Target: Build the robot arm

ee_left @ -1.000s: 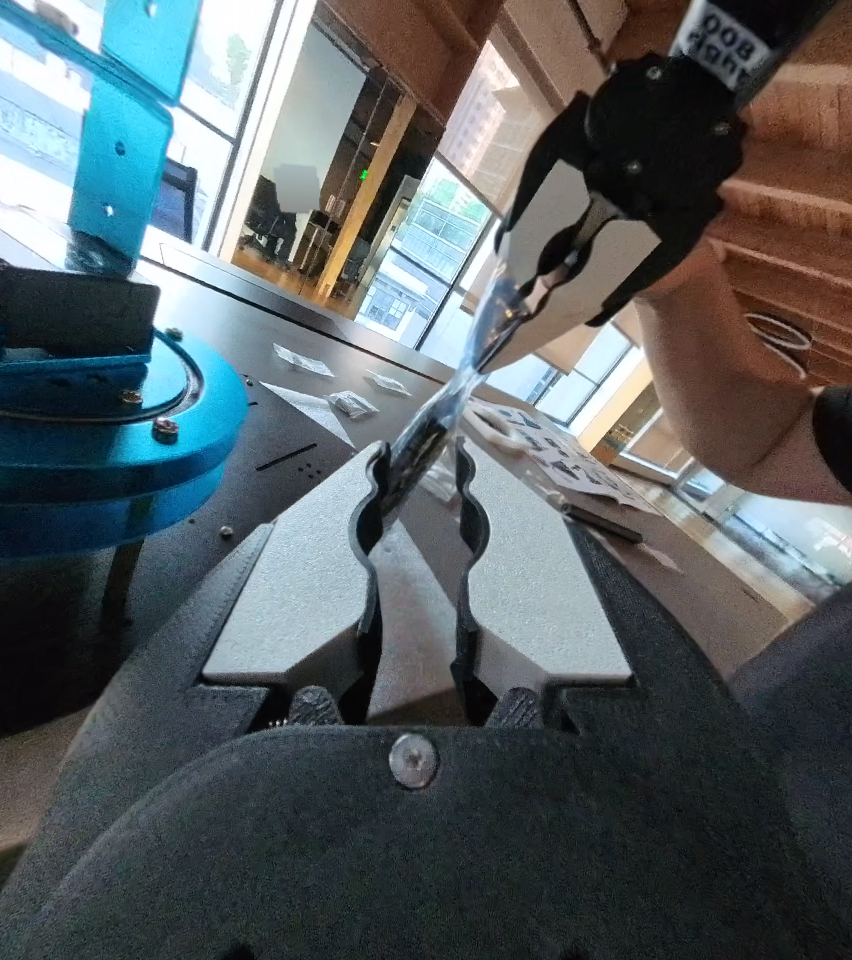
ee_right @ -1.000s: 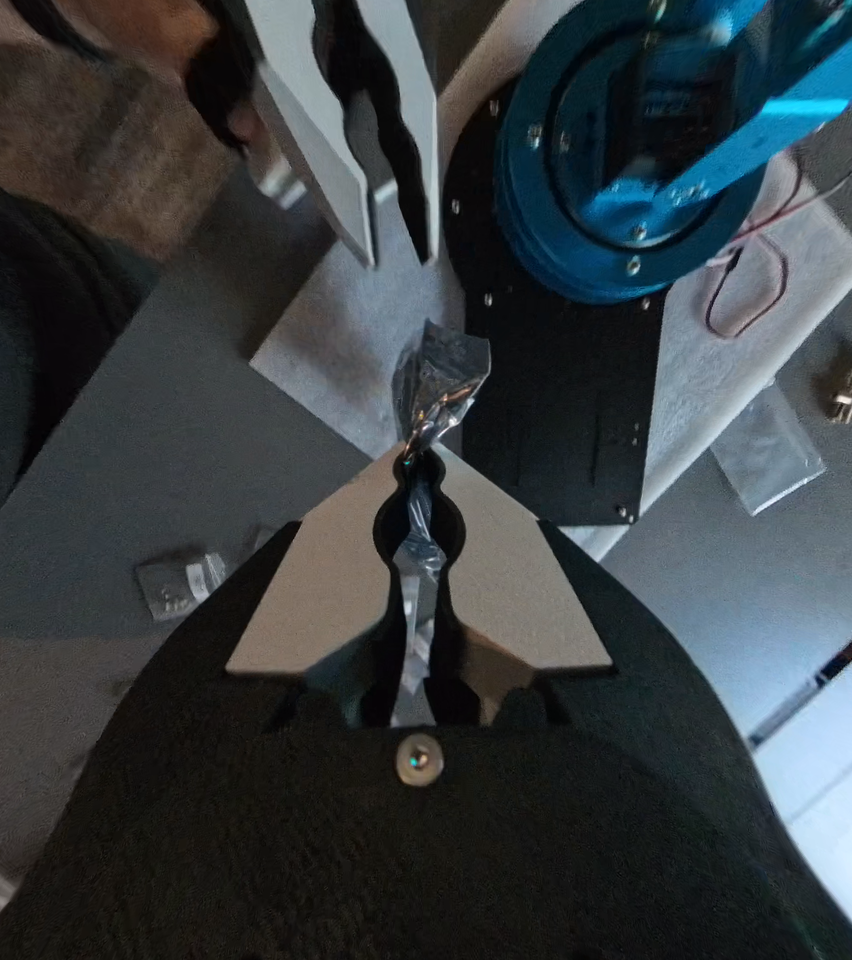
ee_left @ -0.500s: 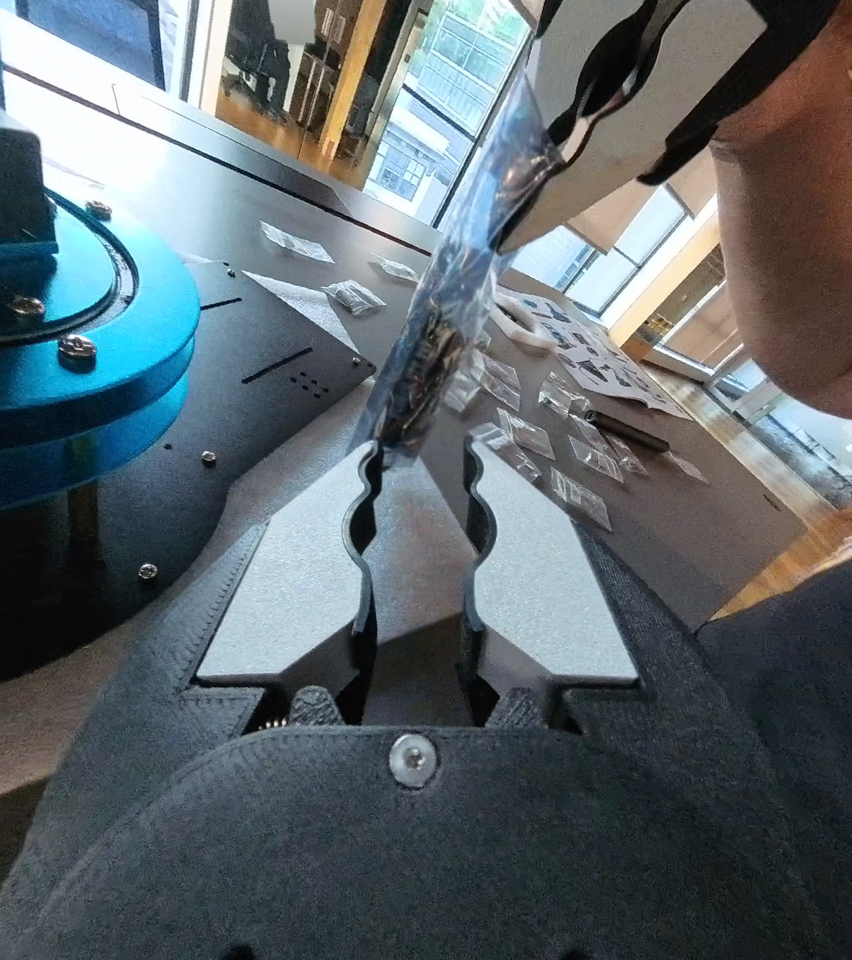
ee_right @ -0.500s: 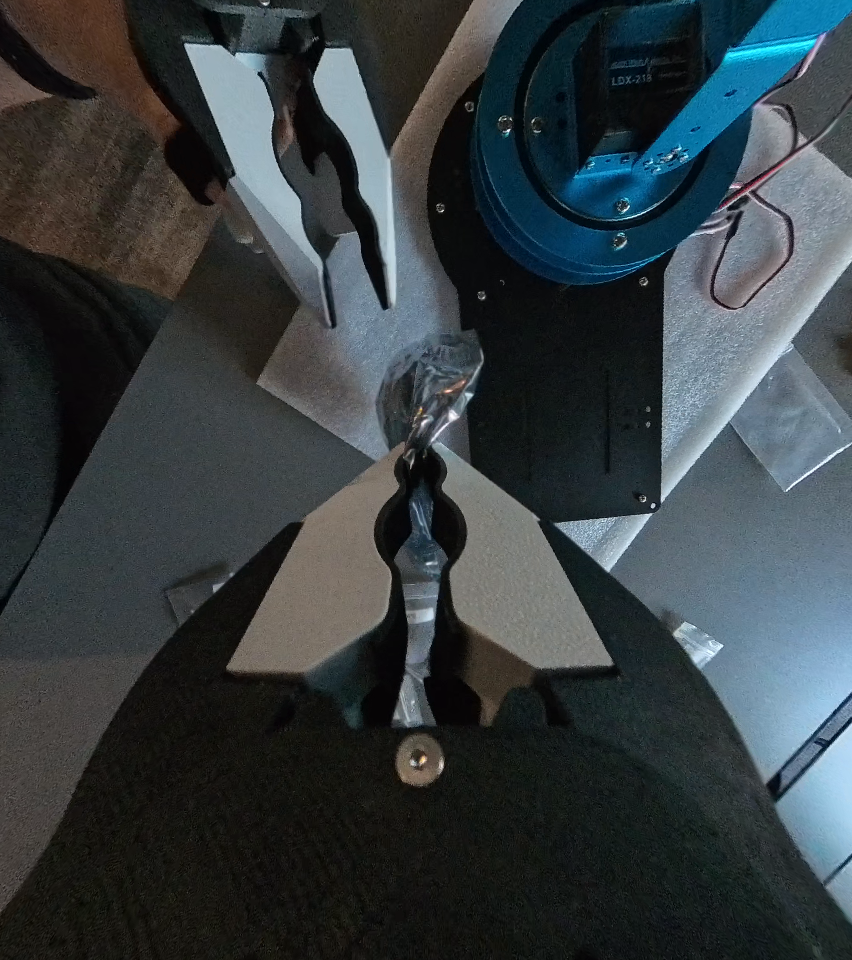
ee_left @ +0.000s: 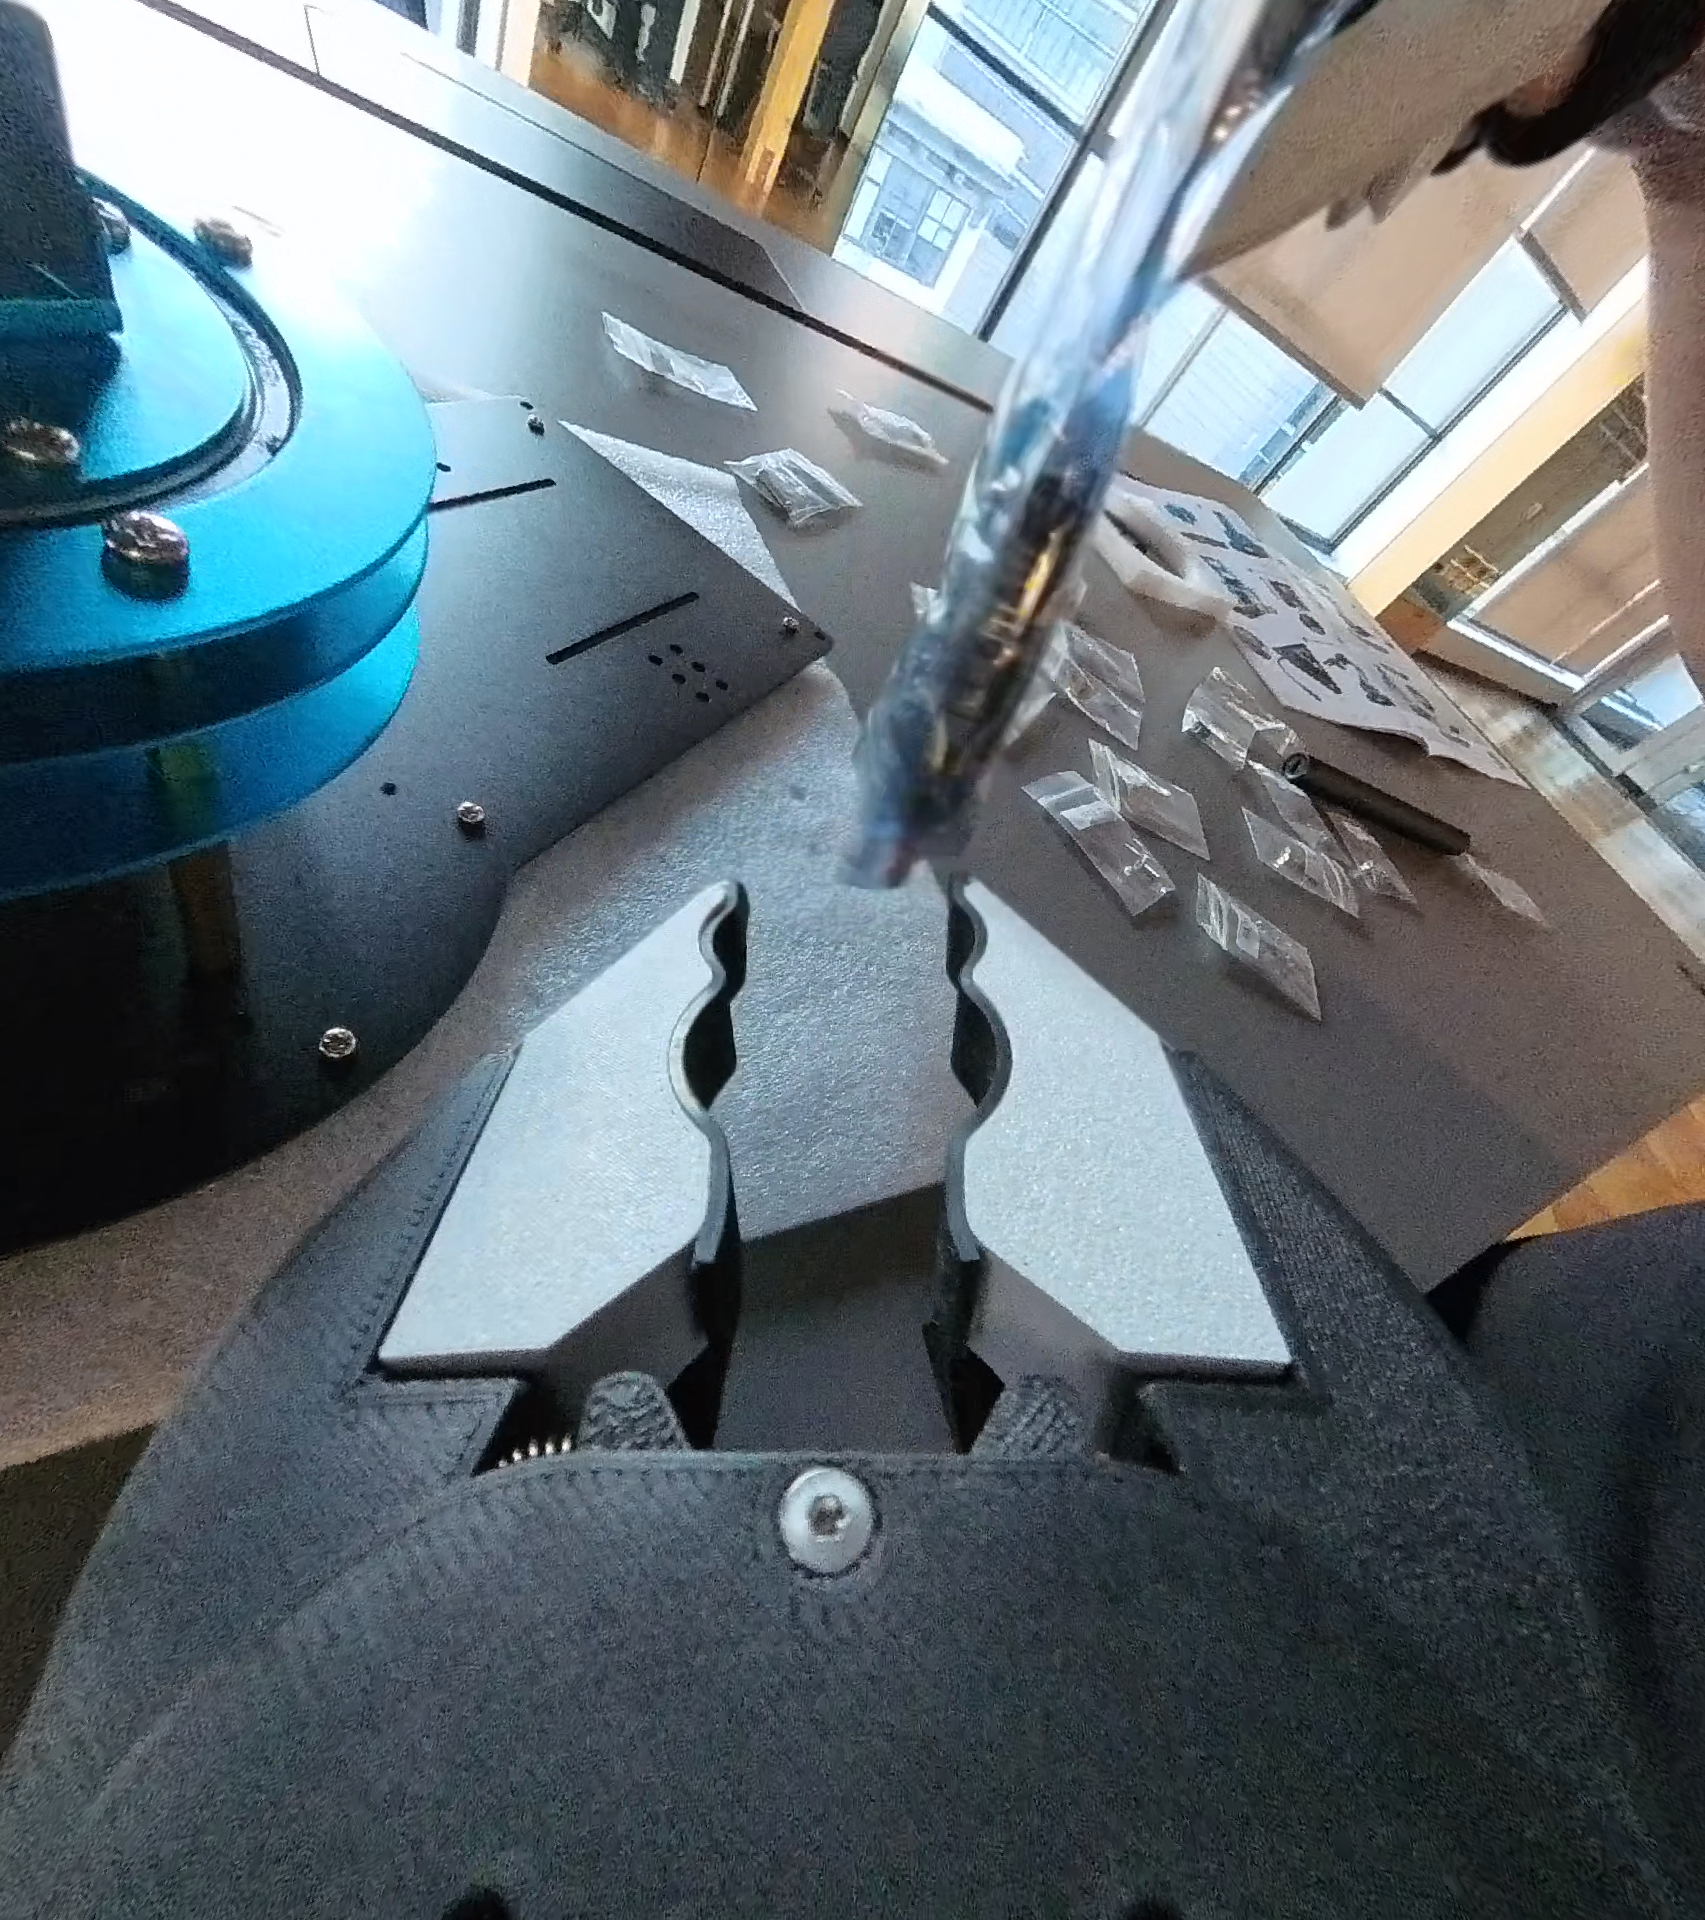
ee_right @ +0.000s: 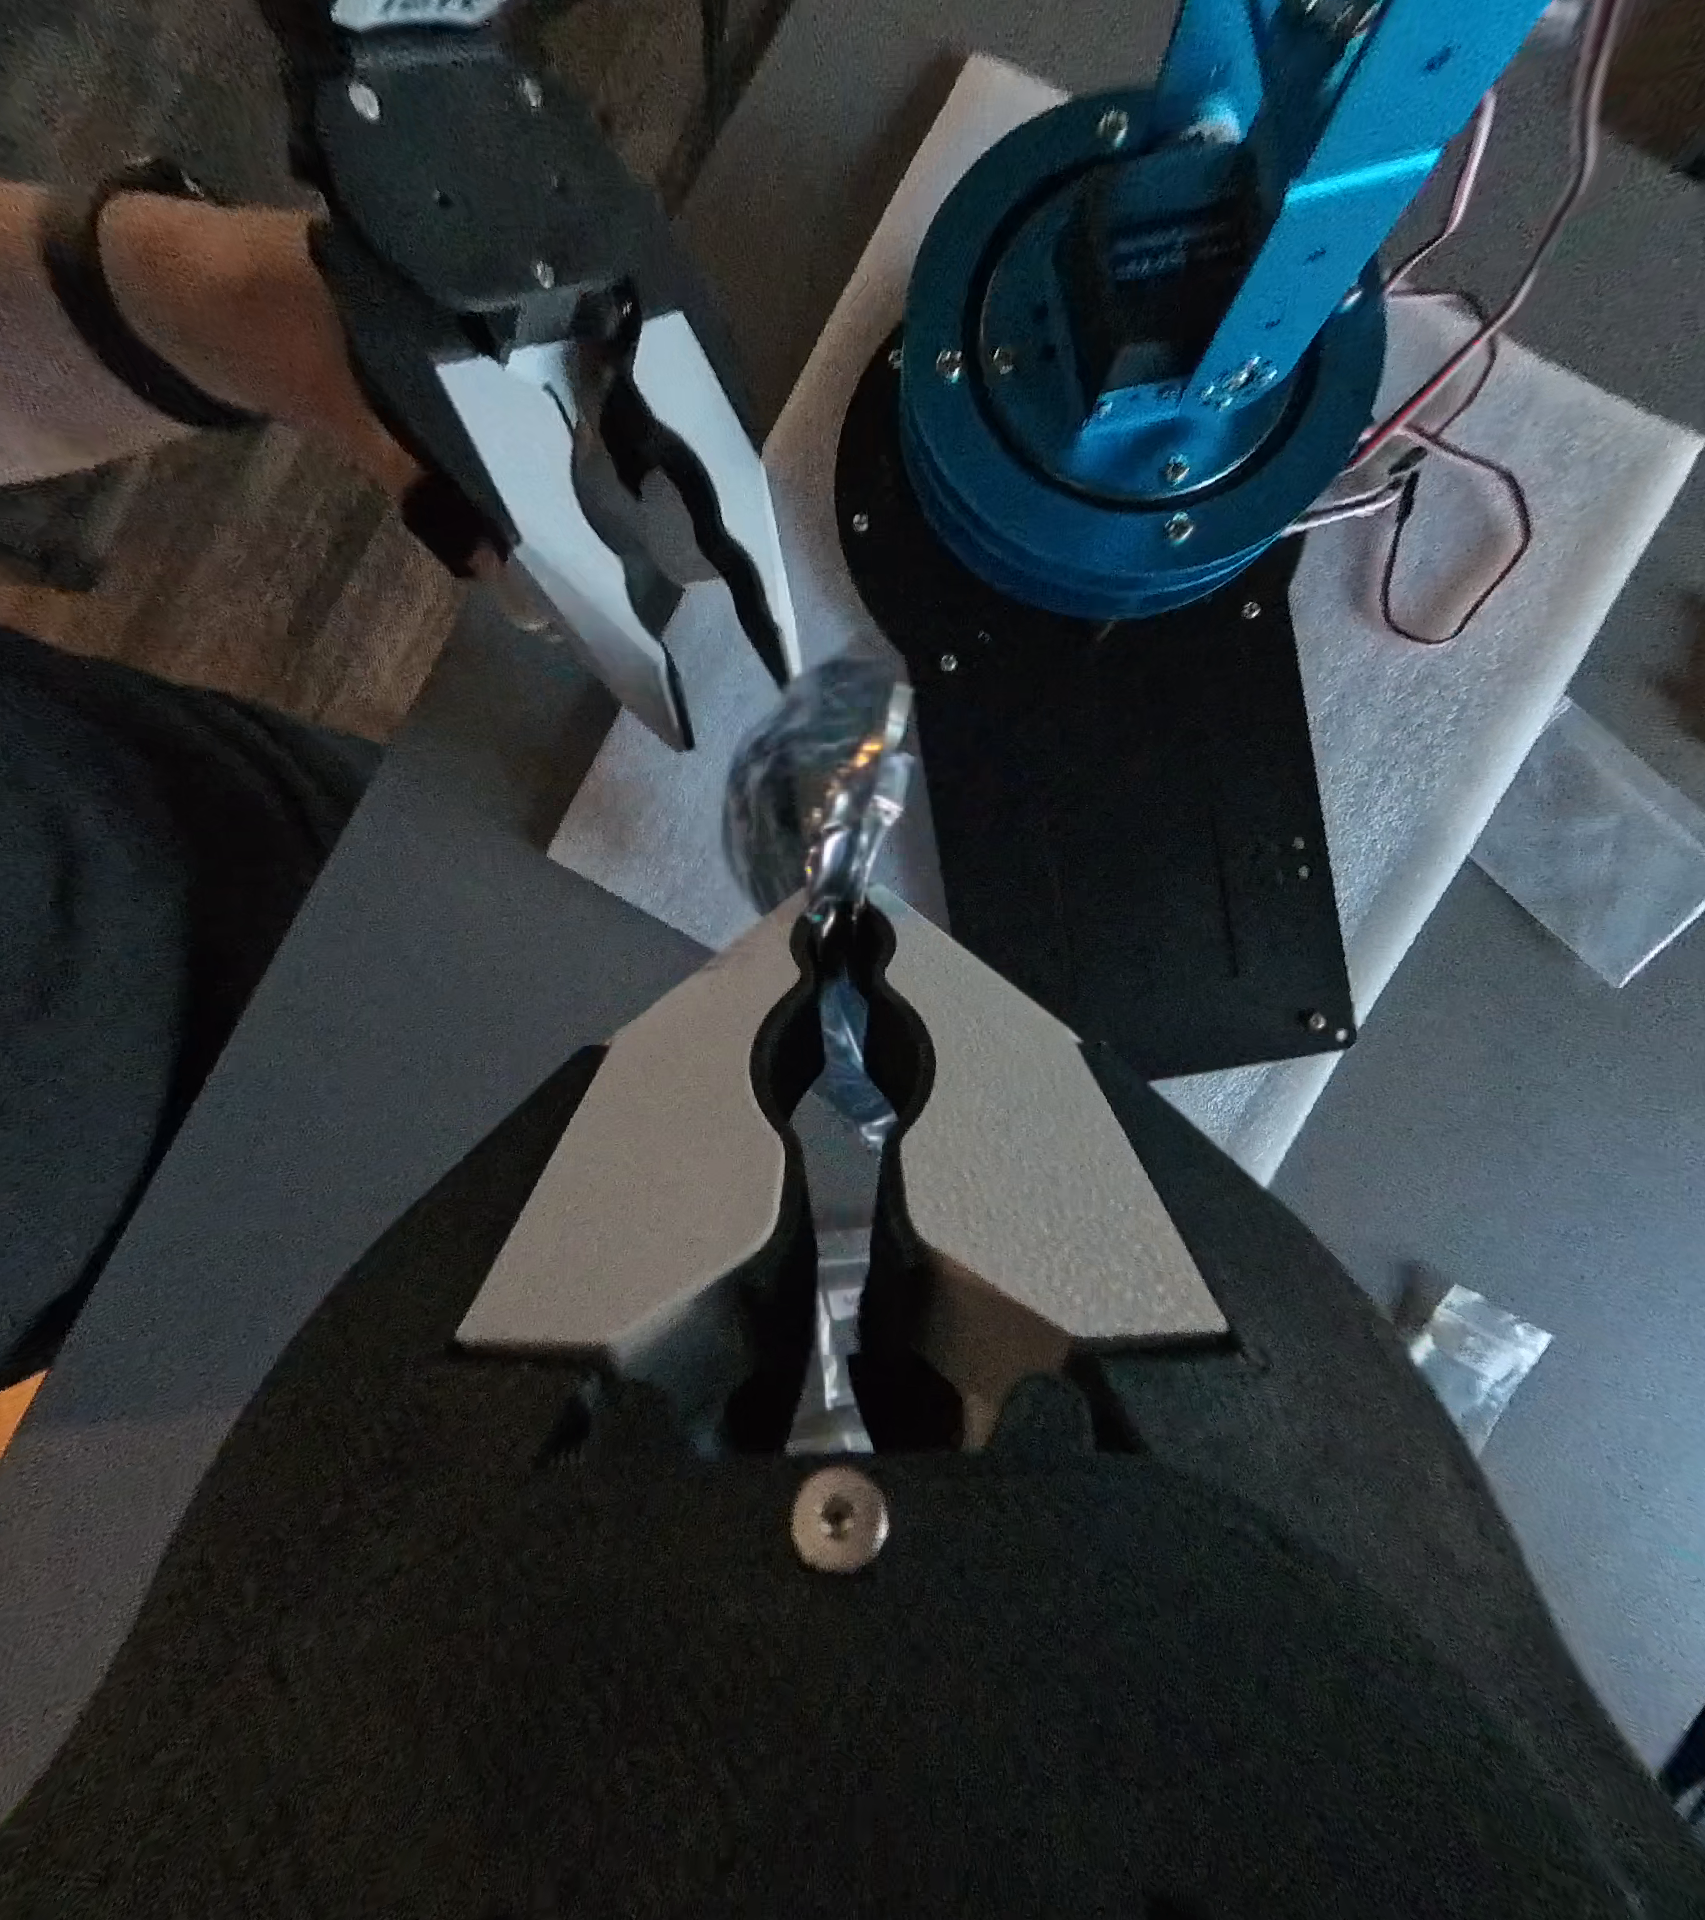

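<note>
My right gripper [ee_right: 840,920] is shut on a clear plastic bag [ee_right: 827,769] with small dark parts in it. The bag hangs from its tips above the white foam sheet [ee_right: 640,831]. In the left wrist view the same bag [ee_left: 993,623] dangles from the right gripper at the upper right, its lower end just above my left gripper's tips. My left gripper [ee_left: 843,899] is open and empty, low over the foam. It also shows in the right wrist view [ee_right: 723,675], just beyond the bag.
A blue robot-arm base [ee_left: 152,582] on a black plate [ee_right: 1139,852] stands to the left of my left gripper. Red and black wires [ee_right: 1440,540] trail from it. Several small clear bags [ee_left: 1139,821], a printed sheet [ee_left: 1326,644] and a black rod [ee_left: 1378,800] lie on the grey table [ee_left: 1450,1091].
The bag has come out from between my left gripper's jaws and now hangs free from the right gripper. The left gripper has dropped lower and tilted down toward the table.
</note>
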`<state>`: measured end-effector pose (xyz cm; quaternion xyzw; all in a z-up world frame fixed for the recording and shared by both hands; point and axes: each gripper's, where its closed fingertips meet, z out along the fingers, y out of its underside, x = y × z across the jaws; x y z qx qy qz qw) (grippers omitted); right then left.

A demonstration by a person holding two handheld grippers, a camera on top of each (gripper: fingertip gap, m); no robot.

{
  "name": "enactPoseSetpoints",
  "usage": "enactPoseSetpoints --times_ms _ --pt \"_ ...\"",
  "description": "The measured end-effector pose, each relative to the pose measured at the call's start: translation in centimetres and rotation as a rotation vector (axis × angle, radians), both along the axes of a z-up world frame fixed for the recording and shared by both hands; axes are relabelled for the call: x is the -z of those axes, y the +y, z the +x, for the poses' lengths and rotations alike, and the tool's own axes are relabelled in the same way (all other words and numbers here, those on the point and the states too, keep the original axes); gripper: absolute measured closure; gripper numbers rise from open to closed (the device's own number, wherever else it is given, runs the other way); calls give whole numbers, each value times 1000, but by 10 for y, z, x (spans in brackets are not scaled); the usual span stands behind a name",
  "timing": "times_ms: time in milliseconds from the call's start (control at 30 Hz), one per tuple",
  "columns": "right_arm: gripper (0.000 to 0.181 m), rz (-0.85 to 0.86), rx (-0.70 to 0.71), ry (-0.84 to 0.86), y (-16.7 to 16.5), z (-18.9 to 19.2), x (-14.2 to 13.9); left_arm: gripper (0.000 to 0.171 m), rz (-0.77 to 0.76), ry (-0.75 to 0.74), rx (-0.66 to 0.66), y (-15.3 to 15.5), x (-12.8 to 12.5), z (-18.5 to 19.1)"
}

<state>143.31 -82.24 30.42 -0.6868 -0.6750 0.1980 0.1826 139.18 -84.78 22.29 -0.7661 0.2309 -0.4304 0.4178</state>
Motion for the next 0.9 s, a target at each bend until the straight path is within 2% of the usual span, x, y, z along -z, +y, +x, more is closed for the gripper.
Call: enactPoseSetpoints --times_ms 100,233,433,500,633,900 --pt "181 -40 -2 -12 -4 7 11 135 2 -1 -15 1 0 -1" --pt "181 -140 47 224 -5 9 -4 133 12 -51 -32 1 -5 -5" --pt "181 -346 143 530 -4 22 -28 141 57 -382 68 -19 -50 -1" --pt "181 -392 169 605 -4 24 -37 144 96 -442 76 -22 -62 0" --pt "181 -457 195 710 -6 28 -47 150 168 -435 50 -22 -70 5" --pt "181 -560 220 808 -10 32 -48 158 254 -511 40 -23 -87 6"
